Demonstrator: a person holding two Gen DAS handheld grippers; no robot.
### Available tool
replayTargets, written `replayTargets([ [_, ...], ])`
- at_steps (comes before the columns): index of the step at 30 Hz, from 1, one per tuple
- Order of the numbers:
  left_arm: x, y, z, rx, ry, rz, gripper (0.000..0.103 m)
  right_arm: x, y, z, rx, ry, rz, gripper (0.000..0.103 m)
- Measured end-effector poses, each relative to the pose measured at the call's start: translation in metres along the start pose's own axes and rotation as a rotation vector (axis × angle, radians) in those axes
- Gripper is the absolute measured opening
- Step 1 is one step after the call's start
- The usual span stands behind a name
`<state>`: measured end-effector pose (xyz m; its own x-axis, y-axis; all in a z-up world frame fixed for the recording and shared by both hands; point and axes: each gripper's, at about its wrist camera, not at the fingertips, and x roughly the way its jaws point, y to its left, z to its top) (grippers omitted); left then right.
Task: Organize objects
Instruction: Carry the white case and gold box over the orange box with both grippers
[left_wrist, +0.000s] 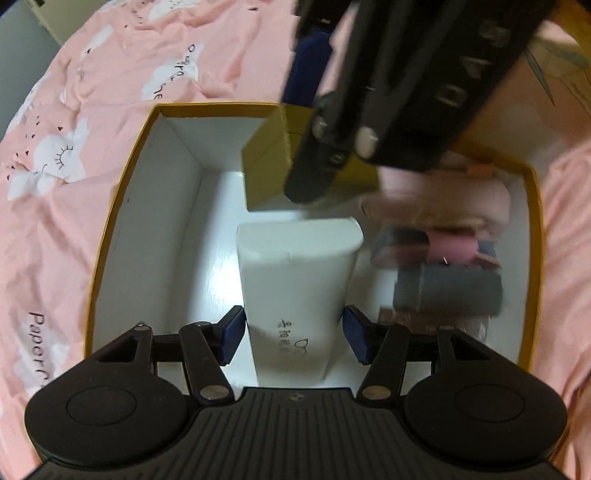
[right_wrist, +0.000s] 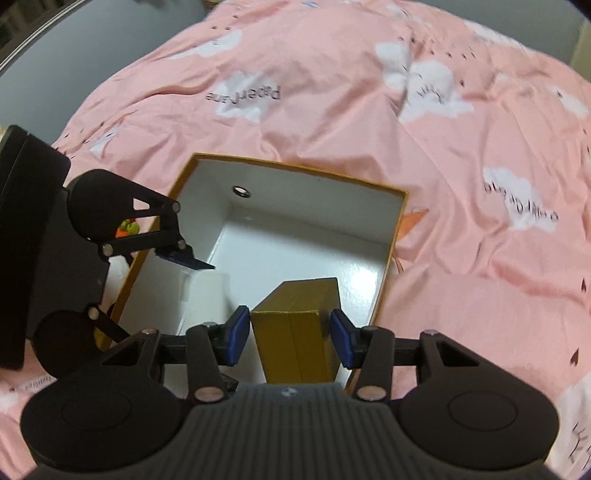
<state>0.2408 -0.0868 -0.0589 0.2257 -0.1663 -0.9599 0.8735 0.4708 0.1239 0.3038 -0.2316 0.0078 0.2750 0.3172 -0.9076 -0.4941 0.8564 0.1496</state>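
Left wrist view: the left gripper (left_wrist: 293, 334) straddles the white carton (left_wrist: 299, 280), blue pads spread just beside it, inside the open storage box (left_wrist: 125, 192). The right gripper (right_wrist: 288, 338) brackets the yellow carton (right_wrist: 299, 332) likewise, seemingly unpinched. Both sit inside; releasing remains.

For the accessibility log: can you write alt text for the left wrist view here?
The left gripper straddles an upright white carton inside a large open yellow-rimmed box on a pink cloud-print bedsheet. Beyond it the right gripper reaches down at a small mustard box; blurred pink and grey items lie on the right.
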Motion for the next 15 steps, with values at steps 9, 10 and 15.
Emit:
replayTargets([
  [9, 0.031, -0.003, -0.003, 0.068, -0.009, -0.045, 0.066, 0.017, 0.005, 0.004, 0.052, 0.051, -0.078, 0.050],
  [10, 0.033, -0.004, -0.004, 0.083, -0.007, -0.052, 0.066, 0.020, 0.005, 0.004, 0.053, 0.058, -0.089, 0.050],
  [15, 0.044, -0.002, -0.007, 0.099, 0.005, -0.089, 0.066, 0.038, 0.006, 0.005, 0.066, 0.127, -0.128, 0.050],
])
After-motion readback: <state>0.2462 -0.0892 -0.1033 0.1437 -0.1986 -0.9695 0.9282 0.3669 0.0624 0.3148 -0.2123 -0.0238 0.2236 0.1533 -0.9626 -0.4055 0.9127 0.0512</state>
